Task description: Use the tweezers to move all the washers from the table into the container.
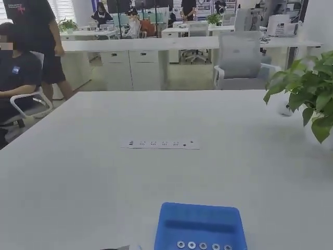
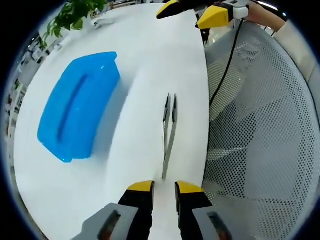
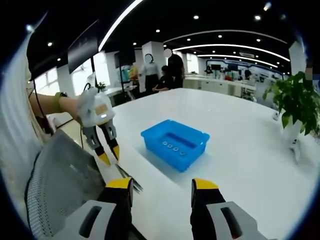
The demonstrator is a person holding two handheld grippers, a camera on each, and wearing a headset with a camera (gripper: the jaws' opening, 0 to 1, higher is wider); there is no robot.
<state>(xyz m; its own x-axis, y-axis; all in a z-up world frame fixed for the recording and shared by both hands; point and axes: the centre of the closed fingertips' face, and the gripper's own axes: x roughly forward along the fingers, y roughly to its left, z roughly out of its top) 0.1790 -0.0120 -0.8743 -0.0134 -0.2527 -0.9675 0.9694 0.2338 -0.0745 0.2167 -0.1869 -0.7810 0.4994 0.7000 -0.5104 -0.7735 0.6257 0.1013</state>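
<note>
White office surface (image 1: 78, 172), blue container (image 1: 199, 219) near its edge; grippers empty.
Left gripper (image 2: 164, 186) and right gripper (image 3: 162, 184) jaws stood apart; tweezers (image 2: 167, 160) lay flat, judged thin, springy, slippery: grip mid-shank. Washers (image 1: 203, 245) sat inside container.

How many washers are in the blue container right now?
5 washers, side by side in one row on the container floor; the head view's bottom edge crops the container, so more may be hidden.
</note>
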